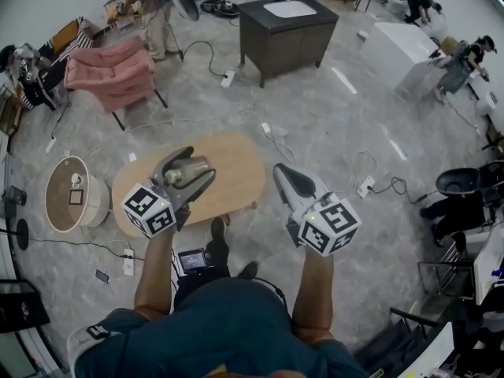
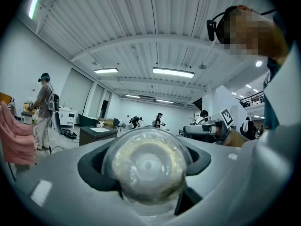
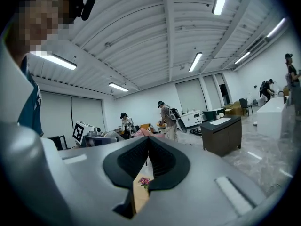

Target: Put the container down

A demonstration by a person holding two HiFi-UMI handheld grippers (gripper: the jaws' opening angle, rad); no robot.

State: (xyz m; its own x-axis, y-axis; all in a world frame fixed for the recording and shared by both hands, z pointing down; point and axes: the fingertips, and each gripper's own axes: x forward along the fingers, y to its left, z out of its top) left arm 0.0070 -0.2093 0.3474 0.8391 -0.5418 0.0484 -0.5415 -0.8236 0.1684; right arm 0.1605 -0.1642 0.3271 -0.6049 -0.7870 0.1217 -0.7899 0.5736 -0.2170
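A clear round container (image 1: 189, 170) with a pale, cloudy inside sits between the jaws of my left gripper (image 1: 197, 162), which is shut on it. In the head view it hangs over the left half of an oval wooden table (image 1: 240, 172). The left gripper view shows the container (image 2: 148, 166) end on, filling the space between the grey jaws. My right gripper (image 1: 287, 176) hovers past the table's right end with its jaws pressed together and nothing in them. In the right gripper view the right gripper (image 3: 148, 138) points level into the room, and a strip of the table (image 3: 138, 197) shows below.
A round side table (image 1: 72, 195) stands left of the oval table, a pink armchair (image 1: 114, 69) behind it. A dark cabinet (image 1: 287, 30) and a white counter (image 1: 402, 50) are farther back. Cables and power strips (image 1: 365, 186) cross the floor. Several people stand around the room.
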